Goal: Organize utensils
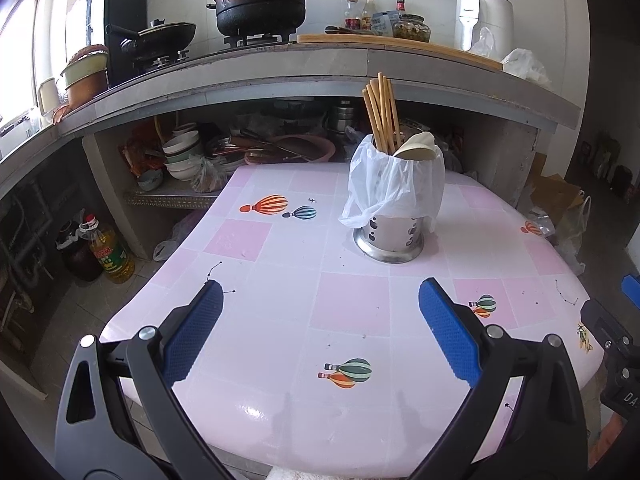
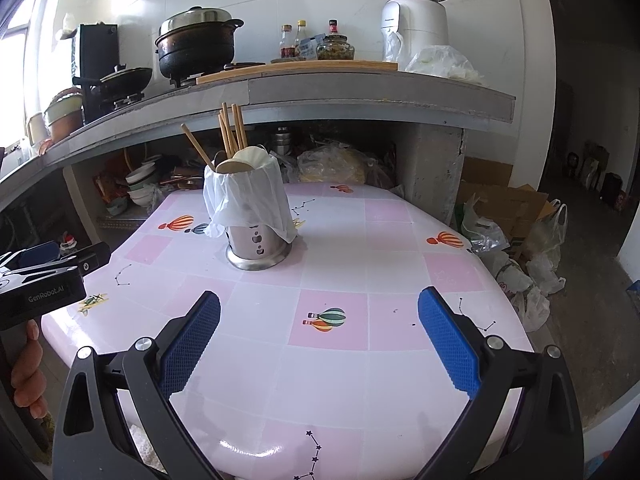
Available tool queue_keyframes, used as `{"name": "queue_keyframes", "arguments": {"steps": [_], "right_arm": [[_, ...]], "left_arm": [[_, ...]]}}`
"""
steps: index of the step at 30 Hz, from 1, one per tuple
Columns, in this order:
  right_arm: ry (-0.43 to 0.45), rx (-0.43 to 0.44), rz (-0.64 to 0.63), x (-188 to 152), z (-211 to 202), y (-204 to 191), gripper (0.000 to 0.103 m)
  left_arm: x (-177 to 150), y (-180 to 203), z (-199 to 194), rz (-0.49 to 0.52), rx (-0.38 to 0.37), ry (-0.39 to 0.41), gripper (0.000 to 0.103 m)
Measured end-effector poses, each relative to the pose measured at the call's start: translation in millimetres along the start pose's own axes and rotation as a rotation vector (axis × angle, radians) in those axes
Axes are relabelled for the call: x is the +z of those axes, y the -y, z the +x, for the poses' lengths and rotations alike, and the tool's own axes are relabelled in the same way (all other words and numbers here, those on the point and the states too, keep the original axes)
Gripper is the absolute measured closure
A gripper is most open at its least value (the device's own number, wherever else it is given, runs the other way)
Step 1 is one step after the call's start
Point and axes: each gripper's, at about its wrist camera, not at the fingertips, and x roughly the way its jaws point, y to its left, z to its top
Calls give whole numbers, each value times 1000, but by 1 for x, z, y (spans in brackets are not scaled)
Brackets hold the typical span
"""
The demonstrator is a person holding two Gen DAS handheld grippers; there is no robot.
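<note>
A perforated steel holder [image 1: 389, 236], plastic-lined, with wooden chopsticks [image 1: 381, 114], stands well beyond both grippers' [image 1: 320, 300] [image 2: 319, 304] wide-apart, empty jaws.

Bright window [image 1: 16, 40] glare left; sharp centre, fisheye-bent edges.

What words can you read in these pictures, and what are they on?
"GenRobot.AI": on the black body of the left claw, seen from the right wrist.
"DA...": cut-off letters on the right claw's body, at the picture's edge.
White appliance: small brand word, too blurred to read.
Oil bottle label and sauce bottles: too small to read.
</note>
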Motion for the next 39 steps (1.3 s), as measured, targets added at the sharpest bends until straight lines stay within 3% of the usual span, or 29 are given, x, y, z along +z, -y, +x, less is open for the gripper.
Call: {"name": "queue_keyframes", "arguments": {"steps": [27,39], "right_arm": [[-6,7,1,0,1,-8,7],[-3,-17,13,1,-1,1,7]], "left_arm": [[1,-9,-2,2,15,3,8],[-8,-31,-2,-8,48,-11,8]]}}
